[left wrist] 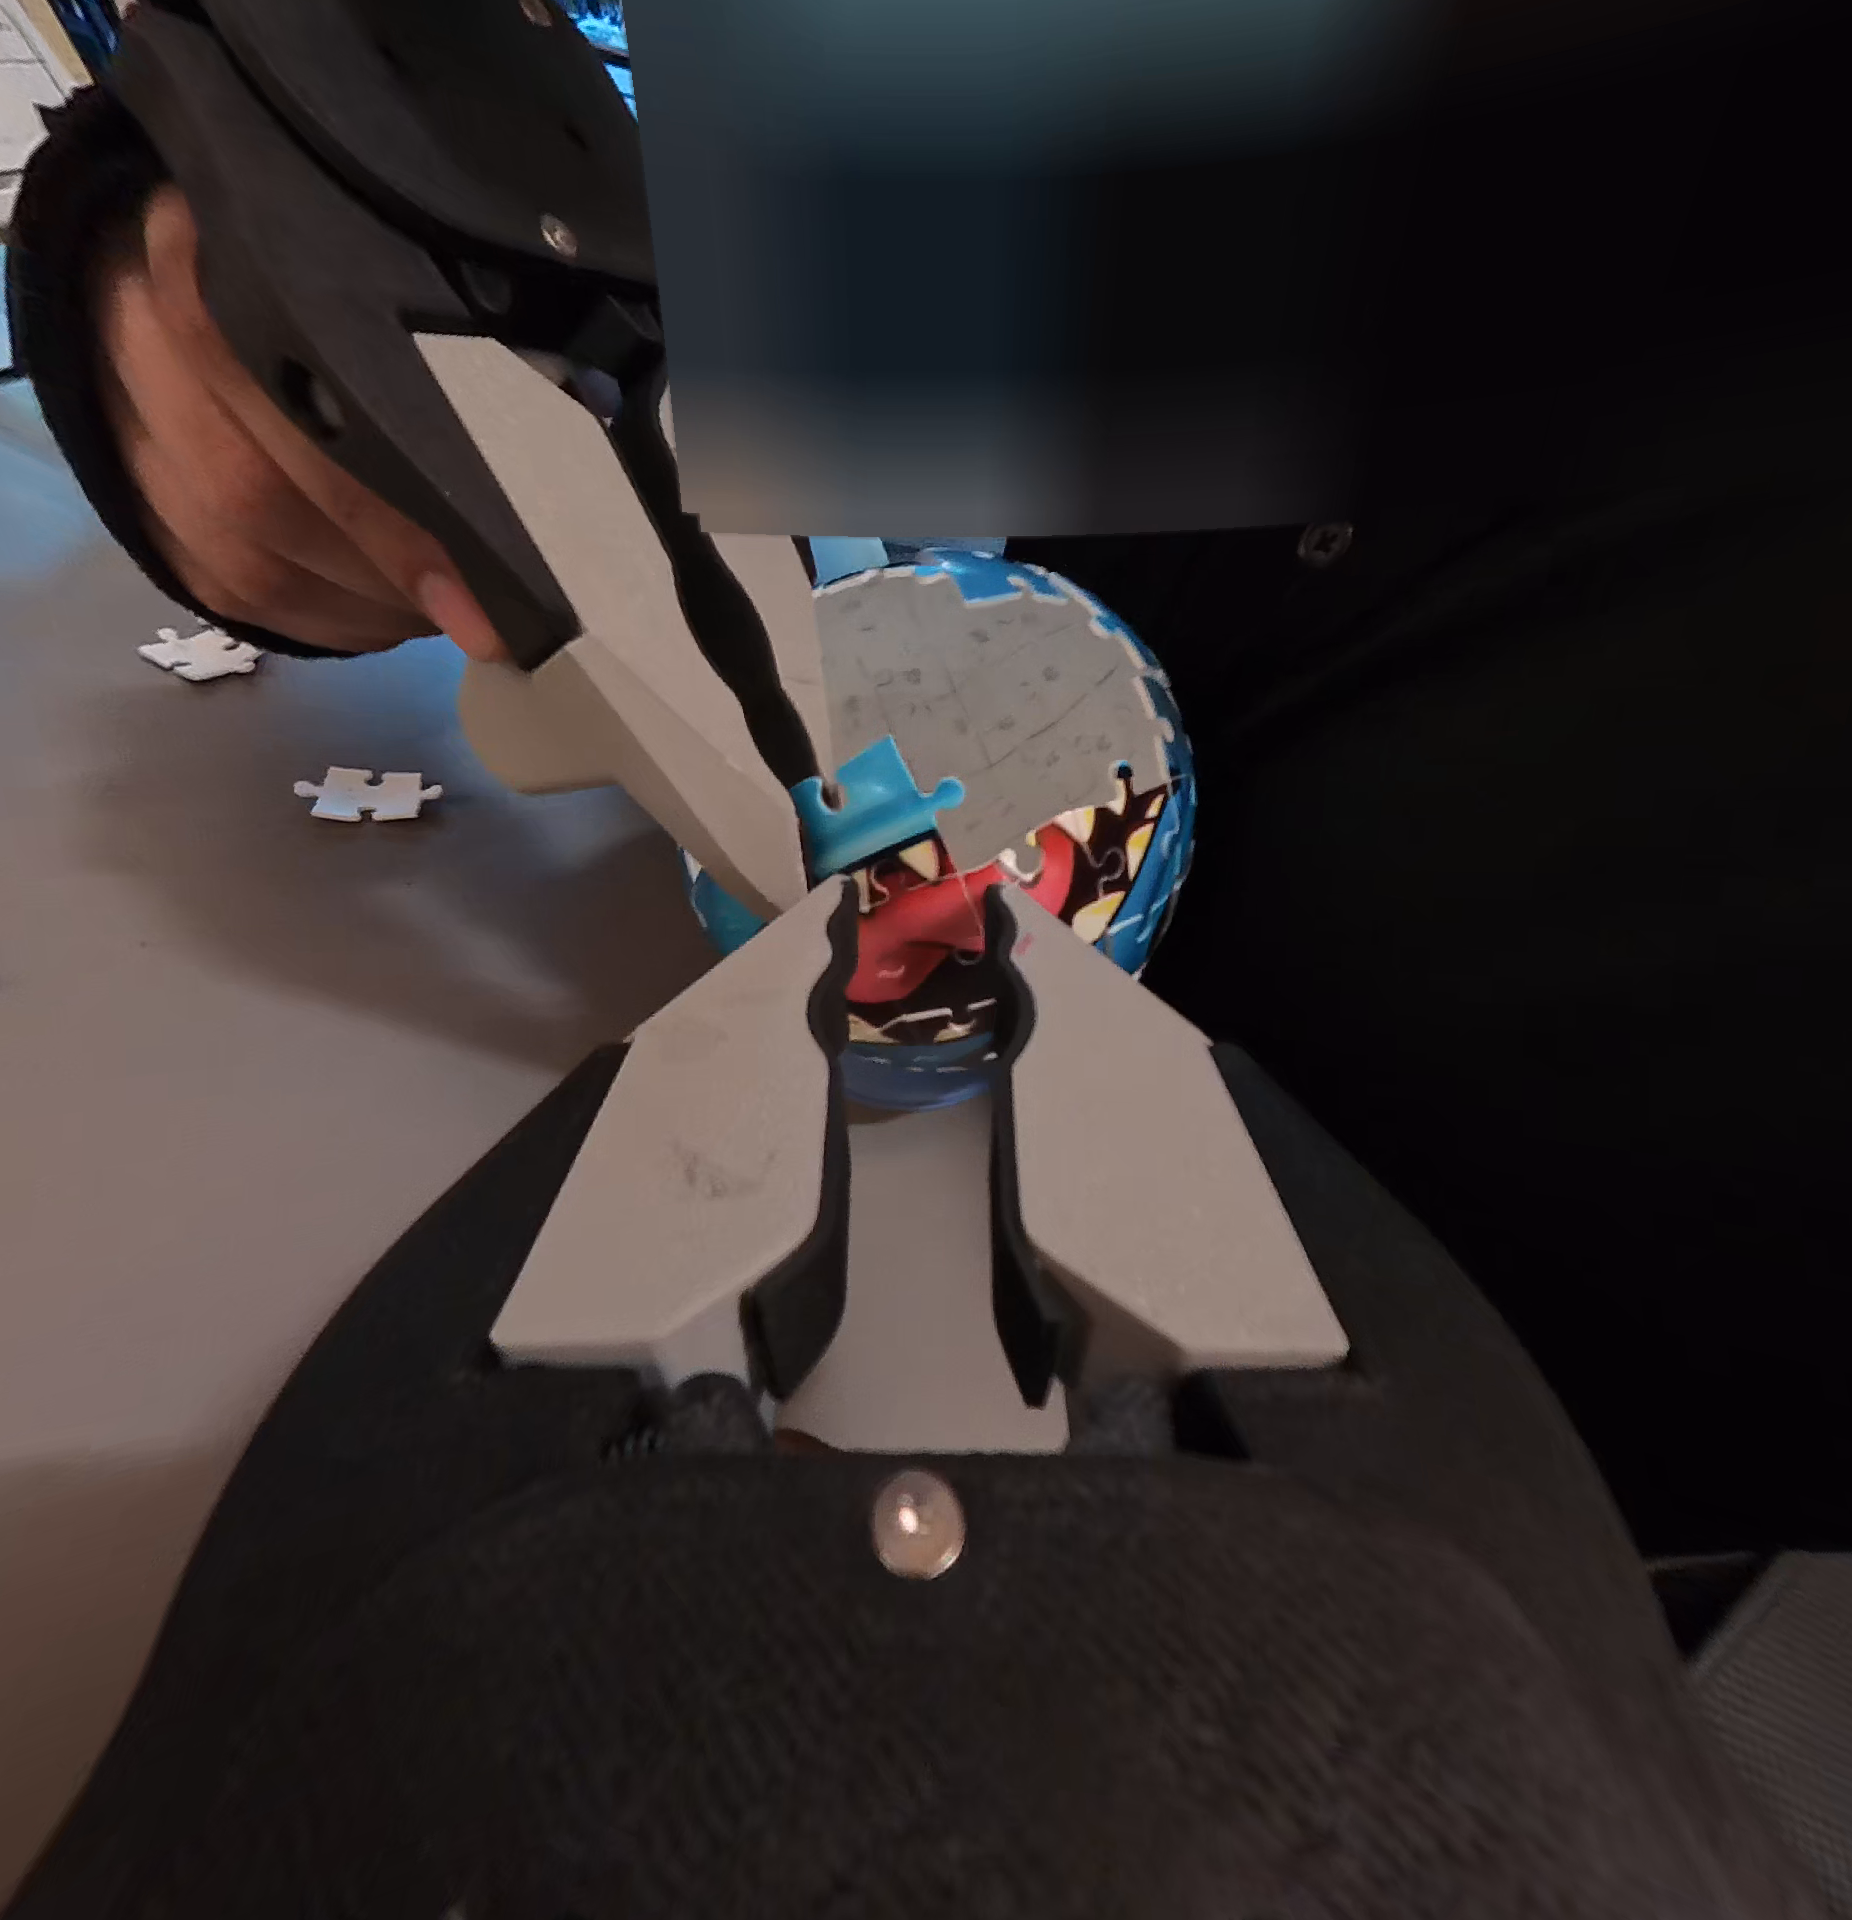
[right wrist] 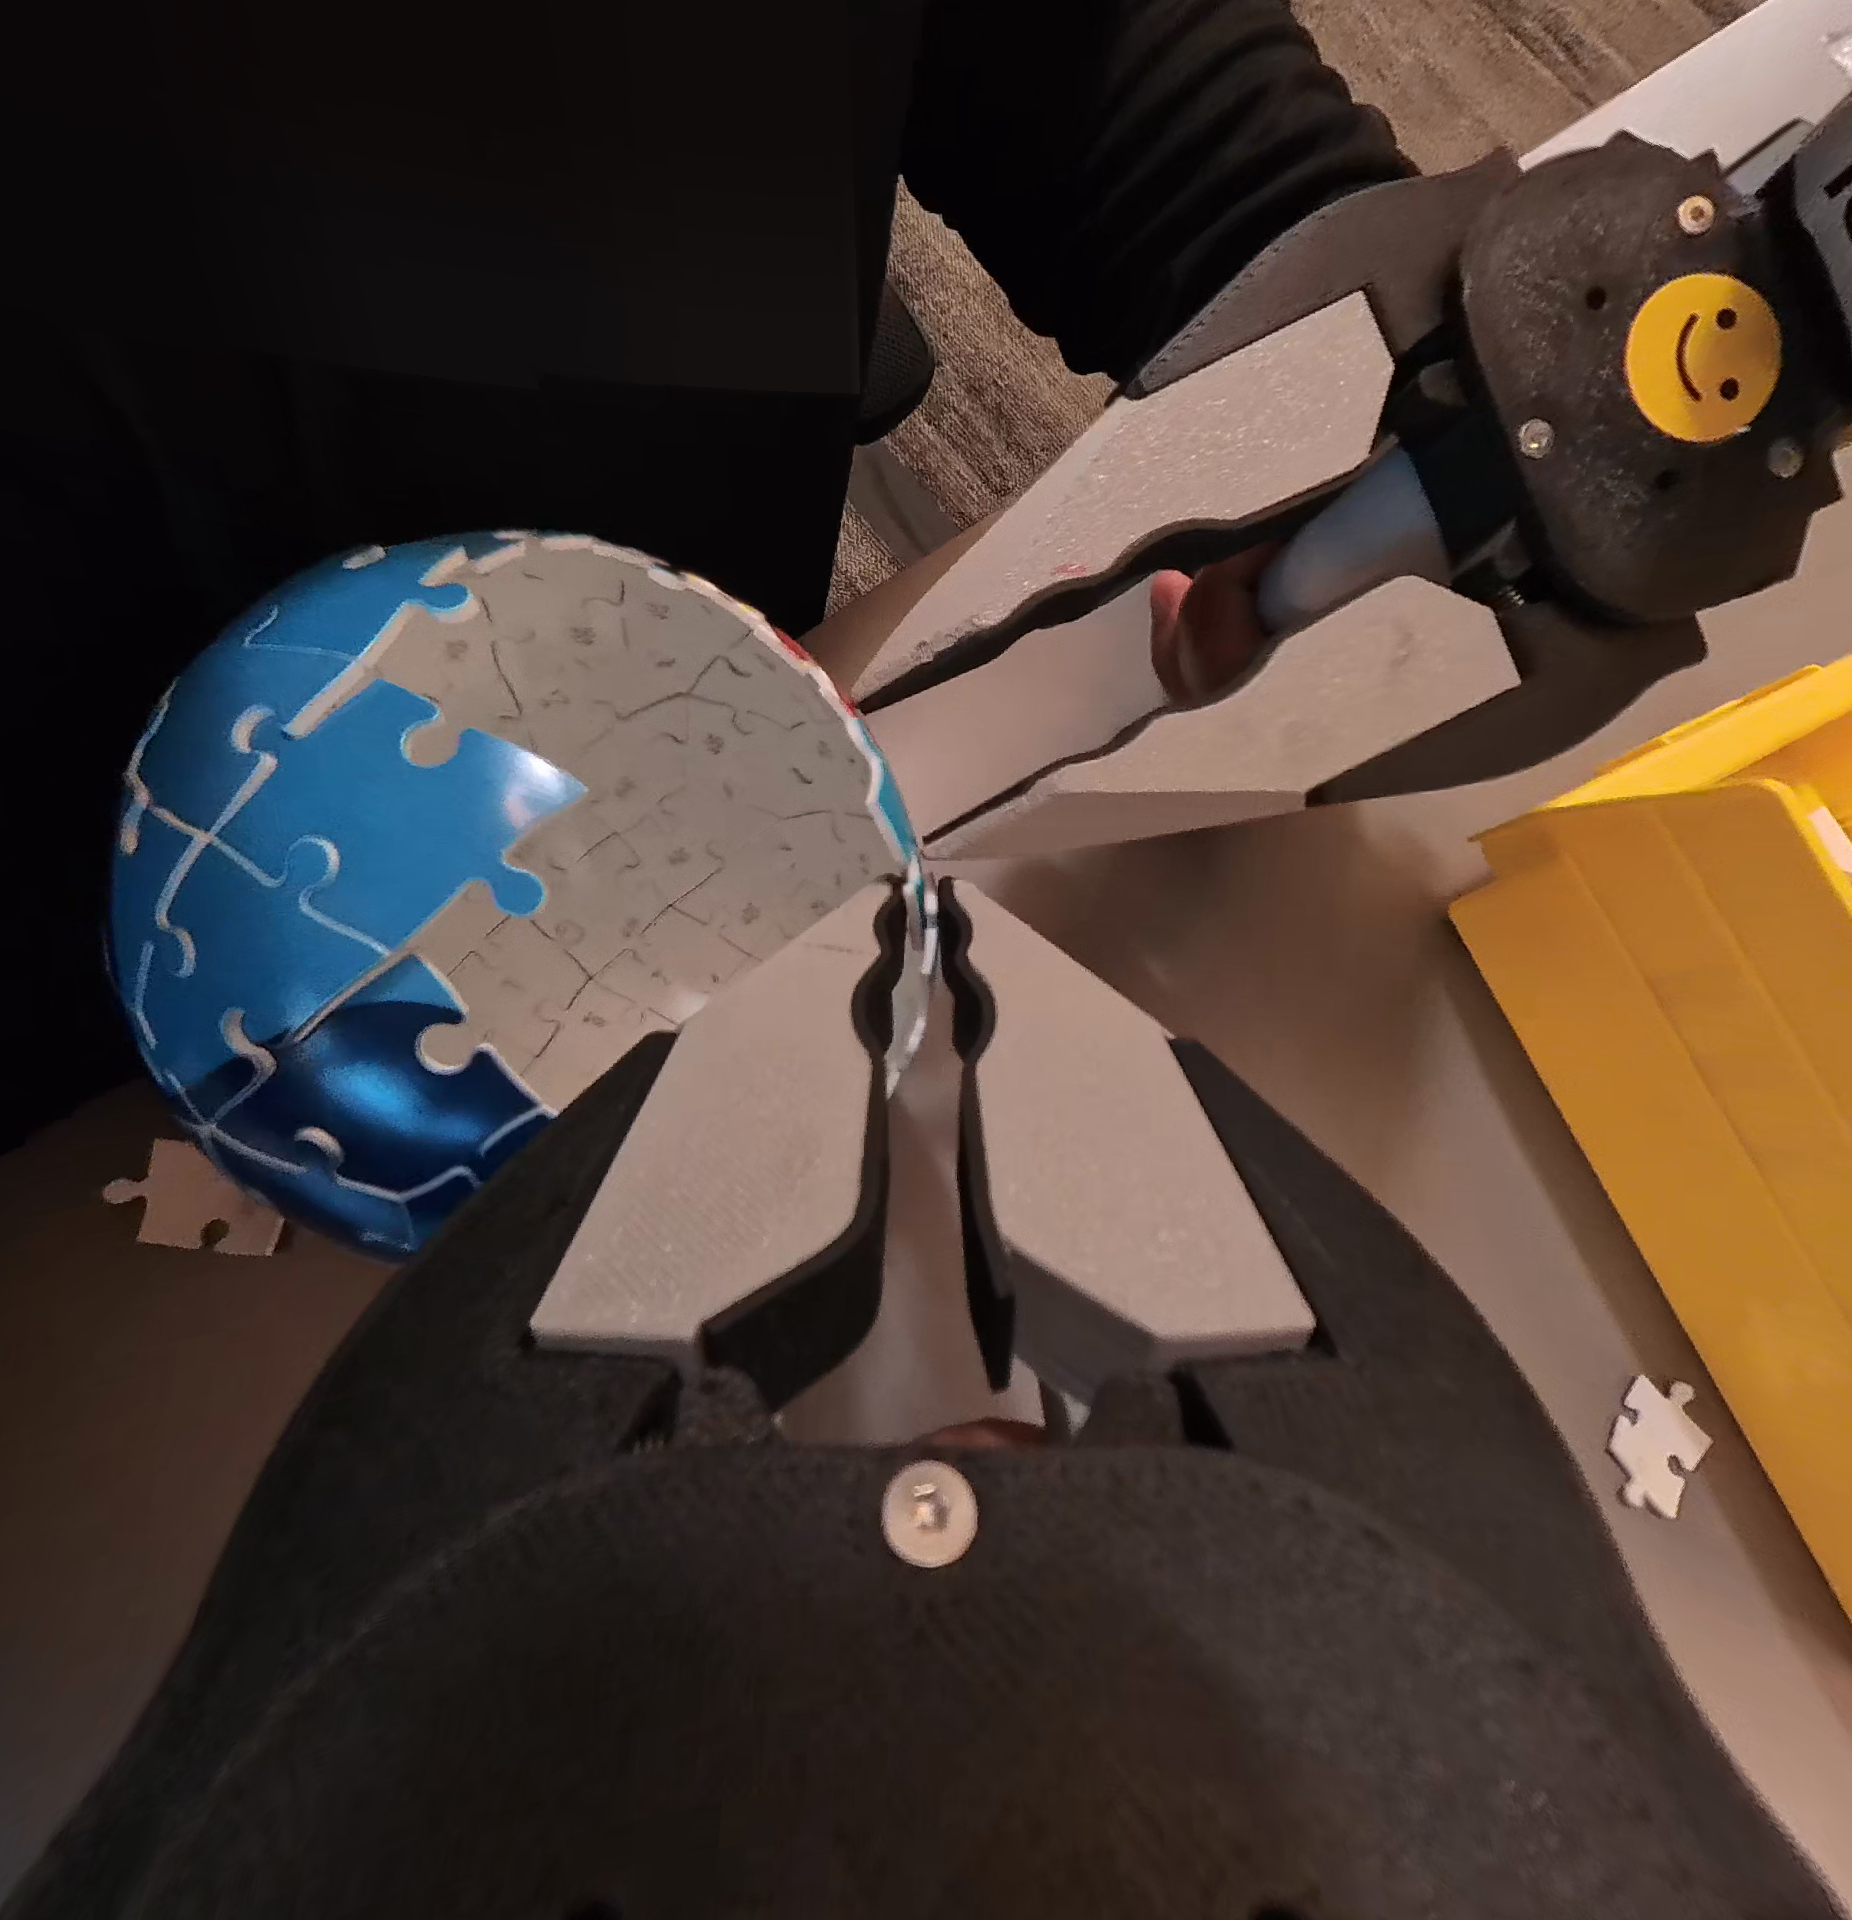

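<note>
Left claw (left wrist: 920, 902): nearest the lens in the left wrist view; grey fingers with black pads, jaws a little apart, tips at the rim of the puzzle ball's open side; whether the pads press the shell I cannot tell
Right claw (right wrist: 920, 902): jaws nearly together, pinched on the thin edge of the shell; in the left wrist view it comes in from the upper left, tips touching a blue piece (left wrist: 868, 805) at the rim
Puzzle ball (right wrist: 506, 883): a partly built sphere of curved jigsaw pieces, glossy blue outside, plain grey inside; held off the tabletop between the two claws; a red, black and white picture shows on its outer face in the left wrist view (left wrist: 1005, 810)
Hand (left wrist: 267, 488): a person's hand in a dark sleeve grips the right claw's handle
Loose pieces: two white ones (left wrist: 366, 795) (left wrist: 197, 652) lie on the tabletop to the left, well apart from the ball; another (right wrist: 1657, 1444) lies just beside the bin; one more (right wrist: 189, 1210) sits under the ball
Yellow bin (right wrist: 1680, 1039): plastic, on the tabletop, right of the claws
Tabletop (left wrist: 226, 1039): grey, matte
Sticker (right wrist: 1701, 343): yellow smiling face on the left claw's black body
</note>
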`<state>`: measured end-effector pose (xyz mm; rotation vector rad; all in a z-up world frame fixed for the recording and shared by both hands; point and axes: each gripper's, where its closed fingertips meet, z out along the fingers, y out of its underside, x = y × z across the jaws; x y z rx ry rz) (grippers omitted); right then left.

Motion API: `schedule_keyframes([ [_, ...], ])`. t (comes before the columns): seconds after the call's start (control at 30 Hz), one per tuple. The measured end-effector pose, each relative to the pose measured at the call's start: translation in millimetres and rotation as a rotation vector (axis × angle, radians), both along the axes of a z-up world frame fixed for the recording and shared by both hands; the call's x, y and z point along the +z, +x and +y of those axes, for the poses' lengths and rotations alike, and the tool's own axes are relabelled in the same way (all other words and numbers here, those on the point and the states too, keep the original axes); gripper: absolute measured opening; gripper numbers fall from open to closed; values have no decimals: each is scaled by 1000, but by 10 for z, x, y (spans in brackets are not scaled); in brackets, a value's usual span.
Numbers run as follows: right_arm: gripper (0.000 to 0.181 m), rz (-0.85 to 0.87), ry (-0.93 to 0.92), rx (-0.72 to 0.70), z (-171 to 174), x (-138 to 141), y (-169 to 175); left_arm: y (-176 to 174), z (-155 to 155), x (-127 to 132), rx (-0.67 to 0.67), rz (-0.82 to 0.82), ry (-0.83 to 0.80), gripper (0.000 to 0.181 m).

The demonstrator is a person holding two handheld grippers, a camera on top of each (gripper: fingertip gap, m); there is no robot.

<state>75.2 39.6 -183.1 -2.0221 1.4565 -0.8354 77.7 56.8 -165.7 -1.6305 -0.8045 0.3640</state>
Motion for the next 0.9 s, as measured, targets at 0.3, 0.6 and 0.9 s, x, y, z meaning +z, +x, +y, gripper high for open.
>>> schedule_keyframes([
  [0.3, 1, 9, -71, -7, 4, -11, 25, 9, -31, -24, 2, -9, -6, 22],
  [0.6, 1, 25, -100, 27, 8, -22, 33, 34, 12, -5, 7, -1, -10, 22],
  [0.9, 1, 32, -140, 67, 45, -33, 60, 57, 49, 3, 3, 0, -22, 23],
])
